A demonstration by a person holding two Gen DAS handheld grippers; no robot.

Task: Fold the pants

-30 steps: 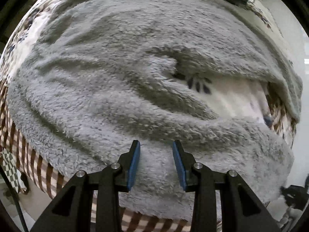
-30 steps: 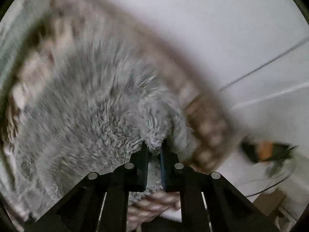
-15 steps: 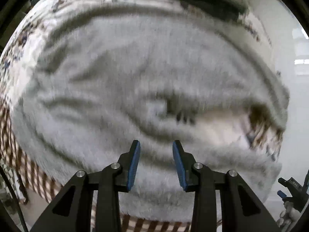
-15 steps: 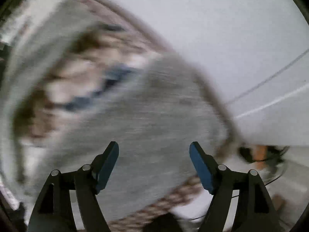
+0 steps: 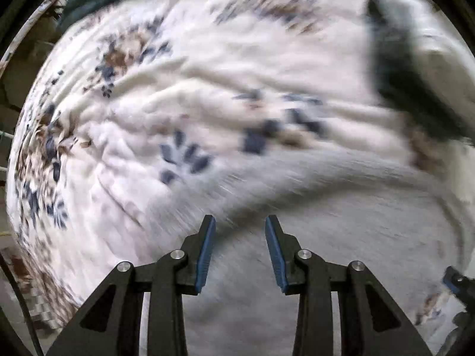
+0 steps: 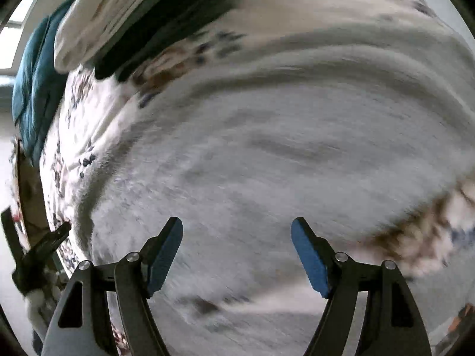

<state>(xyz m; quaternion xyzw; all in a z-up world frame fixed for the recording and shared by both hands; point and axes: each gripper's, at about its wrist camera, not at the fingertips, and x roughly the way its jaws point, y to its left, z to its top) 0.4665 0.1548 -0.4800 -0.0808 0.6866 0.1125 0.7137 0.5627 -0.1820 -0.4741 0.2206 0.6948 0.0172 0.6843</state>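
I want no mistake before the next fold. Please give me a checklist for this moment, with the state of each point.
1. Right gripper open, nothing between its fingers: ok.
2. Left gripper free of cloth: ok, its fingers stand apart with nothing between them.
3. Grey fleece pants lying on the flowered sheet: ok.
4. Pants flat, without ridges: not ok, long wrinkles cross the fleece.
5. Edges of the fold lined up: cannot tell, both views are blurred.
6. Dark cloth and white cloth clear of the pants: ok.

White floral bedspread (image 5: pixel 142 112), teal blanket (image 6: pixel 35 83), dark and cream folded fabric (image 6: pixel 124 14)
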